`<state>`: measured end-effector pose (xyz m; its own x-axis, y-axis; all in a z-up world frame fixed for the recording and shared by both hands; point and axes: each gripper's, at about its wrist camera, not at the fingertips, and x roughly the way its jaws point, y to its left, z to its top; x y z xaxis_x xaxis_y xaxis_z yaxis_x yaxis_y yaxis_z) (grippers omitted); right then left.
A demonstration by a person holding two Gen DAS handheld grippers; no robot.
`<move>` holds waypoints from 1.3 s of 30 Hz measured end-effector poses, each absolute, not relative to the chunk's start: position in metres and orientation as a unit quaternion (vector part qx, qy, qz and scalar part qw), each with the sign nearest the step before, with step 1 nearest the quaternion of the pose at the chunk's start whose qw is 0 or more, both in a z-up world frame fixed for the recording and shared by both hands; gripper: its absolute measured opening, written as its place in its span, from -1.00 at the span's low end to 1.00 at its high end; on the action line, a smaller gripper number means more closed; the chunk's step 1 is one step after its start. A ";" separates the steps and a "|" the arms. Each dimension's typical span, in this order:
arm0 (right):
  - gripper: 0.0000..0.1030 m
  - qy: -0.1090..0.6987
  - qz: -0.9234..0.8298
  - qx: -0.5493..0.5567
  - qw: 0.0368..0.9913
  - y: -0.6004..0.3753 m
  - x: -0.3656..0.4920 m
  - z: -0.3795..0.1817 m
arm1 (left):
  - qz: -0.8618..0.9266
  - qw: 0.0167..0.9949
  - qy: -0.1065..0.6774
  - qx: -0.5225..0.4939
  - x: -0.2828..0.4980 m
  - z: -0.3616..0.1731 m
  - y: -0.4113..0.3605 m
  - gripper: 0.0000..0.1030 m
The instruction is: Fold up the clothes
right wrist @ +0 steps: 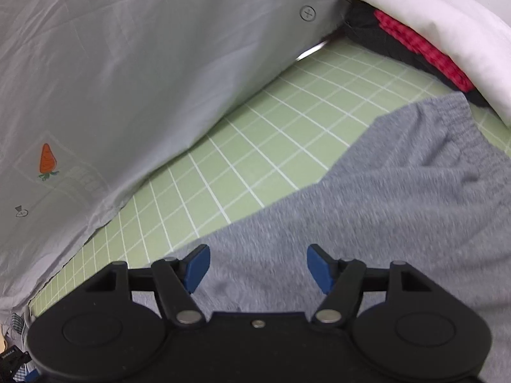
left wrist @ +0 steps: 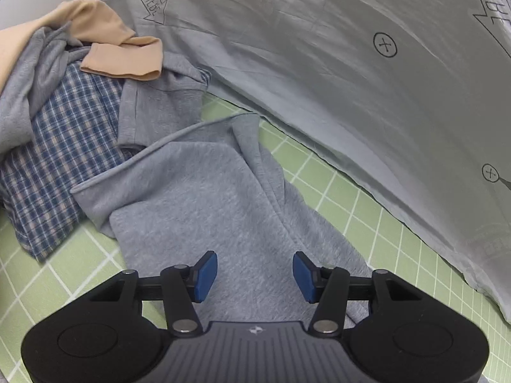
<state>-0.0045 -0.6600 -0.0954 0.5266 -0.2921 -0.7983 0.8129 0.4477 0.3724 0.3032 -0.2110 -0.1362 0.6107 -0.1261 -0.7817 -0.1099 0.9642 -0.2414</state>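
A grey knit garment (left wrist: 204,198) lies spread on the green grid mat (left wrist: 345,198). My left gripper (left wrist: 255,276) is open just above its near end, blue pads (left wrist: 206,274) apart, holding nothing. In the right wrist view the same grey garment (right wrist: 367,210) shows with its elastic waistband (right wrist: 447,118) at the far right. My right gripper (right wrist: 258,268) is open over the cloth, holding nothing. The cloth looks blurred there.
A heap of clothes sits at the left: blue plaid shirt (left wrist: 64,146), grey top (left wrist: 159,102), tan piece (left wrist: 121,60). A pale grey printed sheet (left wrist: 351,63) borders the mat's far side; it also shows in the right wrist view (right wrist: 127,63). Folded red-checked, black and white items (right wrist: 415,41) lie far right.
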 end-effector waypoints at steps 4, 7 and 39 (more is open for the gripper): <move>0.41 0.335 -0.359 0.401 0.773 -0.649 0.001 -0.099 | -0.030 0.895 0.428 -0.120 0.319 -0.134 -0.231 0.04; 0.39 0.307 -0.354 0.411 0.782 -0.639 0.005 -0.093 | -0.034 0.896 0.431 -0.104 0.333 -0.136 -0.244 0.04; 0.13 0.354 -0.468 0.380 0.716 -0.597 0.067 -0.123 | -0.019 0.903 0.422 -0.076 0.385 -0.150 -0.238 -0.02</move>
<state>0.0675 -0.5972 -0.1233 0.3126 -0.4010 -0.8611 0.9378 0.2744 0.2127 0.3852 -0.2377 -0.1502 0.6424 -0.0995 -0.7599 -0.0298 0.9876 -0.1544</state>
